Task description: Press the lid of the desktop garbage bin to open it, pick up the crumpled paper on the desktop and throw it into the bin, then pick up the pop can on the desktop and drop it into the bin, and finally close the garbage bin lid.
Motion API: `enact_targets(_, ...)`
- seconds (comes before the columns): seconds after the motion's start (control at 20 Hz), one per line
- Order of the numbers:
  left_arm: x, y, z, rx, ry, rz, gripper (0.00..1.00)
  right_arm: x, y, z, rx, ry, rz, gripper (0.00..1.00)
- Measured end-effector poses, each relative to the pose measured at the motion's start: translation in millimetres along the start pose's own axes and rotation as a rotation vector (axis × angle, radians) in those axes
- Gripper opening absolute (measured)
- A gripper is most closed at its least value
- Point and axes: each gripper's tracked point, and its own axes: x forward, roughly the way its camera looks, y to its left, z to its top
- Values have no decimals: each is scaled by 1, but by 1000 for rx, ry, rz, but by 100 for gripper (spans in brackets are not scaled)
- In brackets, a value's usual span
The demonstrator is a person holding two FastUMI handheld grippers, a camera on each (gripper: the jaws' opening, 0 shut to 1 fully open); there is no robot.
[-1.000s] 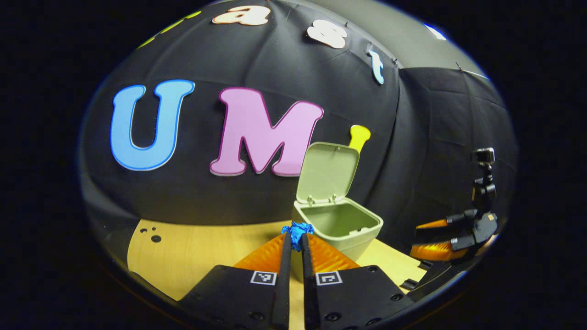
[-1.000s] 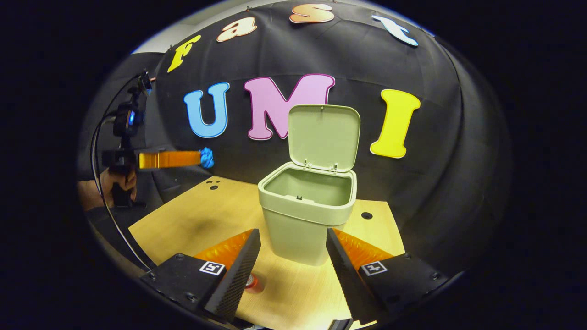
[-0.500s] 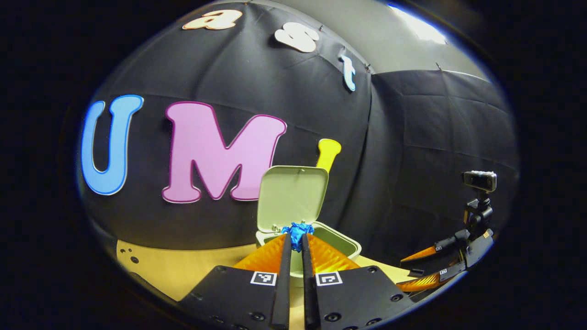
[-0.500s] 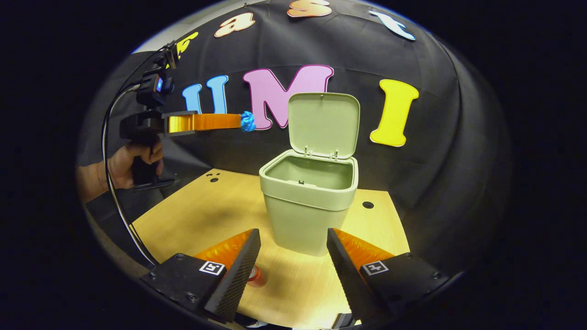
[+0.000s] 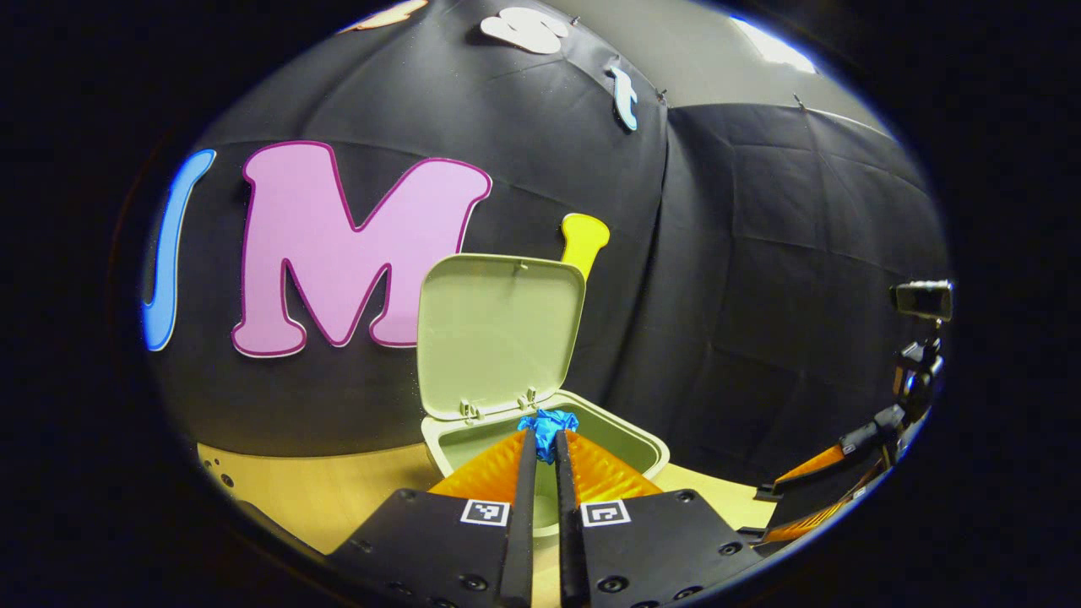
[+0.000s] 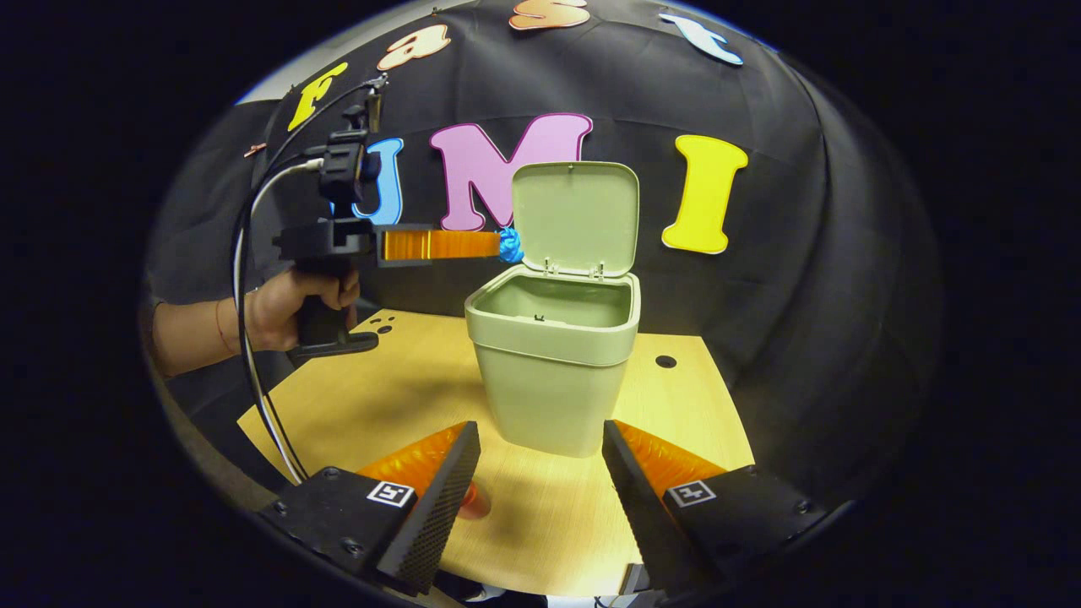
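Observation:
The pale green bin (image 6: 553, 359) stands on the wooden table with its lid (image 6: 576, 216) raised upright. In the left gripper view the bin's rim (image 5: 650, 452) lies just beyond my fingers. My left gripper (image 5: 546, 435) is shut on a blue crumpled paper (image 5: 547, 425), held above the bin's near rim. In the right gripper view that left gripper (image 6: 505, 245) reaches in from the left with the paper (image 6: 510, 246) at the bin's left edge, just above it. My right gripper (image 6: 538, 435) is open, low in front of the bin. A red pop can (image 6: 474, 500) peeks out beside its left finger.
A hand (image 6: 291, 302) with a trailing cable (image 6: 253, 363) holds the left gripper. The table (image 6: 397, 397) has small holes (image 6: 665, 361) near the back. Black cloth walls close the booth behind and at the sides. The right gripper appears far right in the left gripper view (image 5: 832, 477).
The left gripper has carried the blue paper rightward, from well left of the bin to its opening's edge; the bin has grown larger in its view. The right gripper has stayed open and shifted slightly.

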Motion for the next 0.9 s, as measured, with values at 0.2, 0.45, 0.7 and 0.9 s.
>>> enact_targets(0.2, 14, 2, -18, -3, 42, -2, 30, -3, -4, 0, 0, -3, -11, 93)
enact_targets(0.45, 4, 6, -16, 31, 27, 32, 95, -1, 1, -2, 1, 1, 7, 93)
enact_targets(0.7, -25, 10, -11, 29, 17, 53, 95, 7, 20, -8, 24, 15, 88, 98)
enact_targets(0.9, -61, 22, -10, 0, 3, 112, 95, 16, 40, -16, 6, 37, 161, 98)
